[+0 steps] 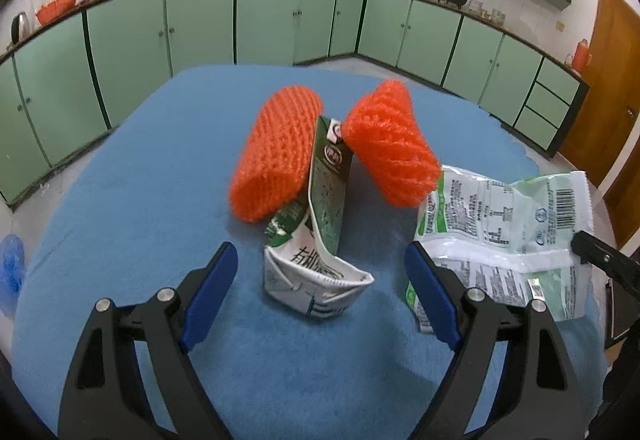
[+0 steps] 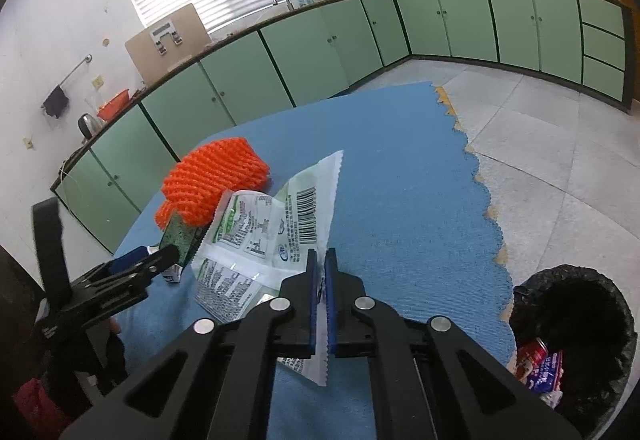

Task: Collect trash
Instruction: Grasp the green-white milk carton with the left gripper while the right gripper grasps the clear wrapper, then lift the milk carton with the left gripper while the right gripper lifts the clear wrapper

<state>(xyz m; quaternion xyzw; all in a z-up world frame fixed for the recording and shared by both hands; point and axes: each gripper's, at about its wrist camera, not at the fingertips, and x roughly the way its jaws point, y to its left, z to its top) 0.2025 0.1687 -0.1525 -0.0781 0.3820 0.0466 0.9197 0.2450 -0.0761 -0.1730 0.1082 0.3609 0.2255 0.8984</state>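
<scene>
A crushed green and white milk carton [image 1: 320,240] stands on the blue table cloth [image 1: 140,199] between two orange foam nets [image 1: 276,155] [image 1: 390,143]. My left gripper [image 1: 320,268] is open, its blue pads either side of the carton's base. A white and green plastic wrapper [image 1: 496,224] lies to the right. My right gripper [image 2: 320,276] is shut on that wrapper [image 2: 276,224] and holds its edge just above the cloth. The right gripper's tip shows in the left wrist view [image 1: 600,260].
A bin with a black liner [image 2: 576,324] stands on the floor right of the table, with a red packet inside. Green kitchen cabinets [image 1: 260,19] run along the walls. A blue plastic item [image 1: 12,268] lies off the table's left edge.
</scene>
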